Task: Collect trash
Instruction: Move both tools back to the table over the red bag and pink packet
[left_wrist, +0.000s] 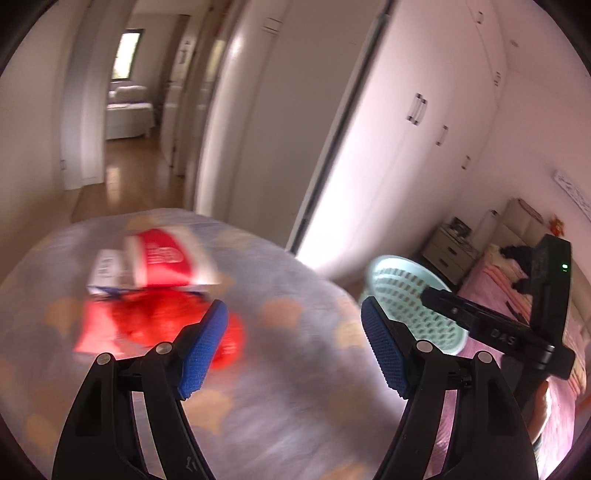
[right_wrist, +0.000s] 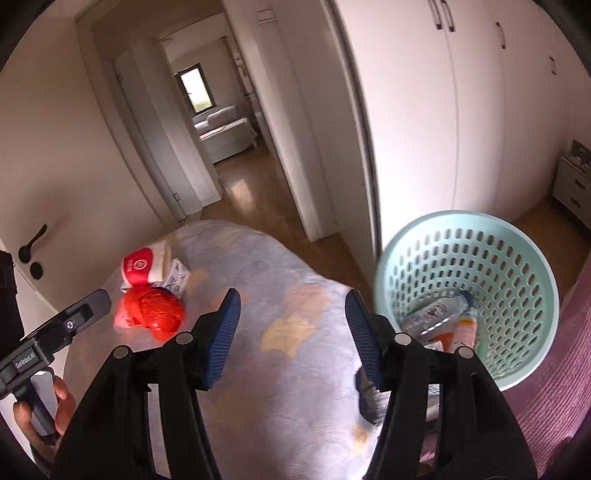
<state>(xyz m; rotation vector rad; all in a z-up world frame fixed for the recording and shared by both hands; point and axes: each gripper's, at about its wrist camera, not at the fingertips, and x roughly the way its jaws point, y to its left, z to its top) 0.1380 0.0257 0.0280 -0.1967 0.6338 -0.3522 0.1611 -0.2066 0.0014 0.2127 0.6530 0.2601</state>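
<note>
Trash lies on a lavender blanket: a crumpled red bag, a red-and-white packet and a small white carton. In the left wrist view the red bag and the packet are blurred, just left of my left gripper, which is open and empty. My right gripper is open too, with only blanket between its blue pads. A pale green perforated basket tilts toward me on its right, holding a clear bottle and other bits.
A pink bedspread lies under and right of the basket. White wardrobes run along the right, with a nightstand beyond. An open doorway leads to a wooden-floored hall. A hand holds the left tool.
</note>
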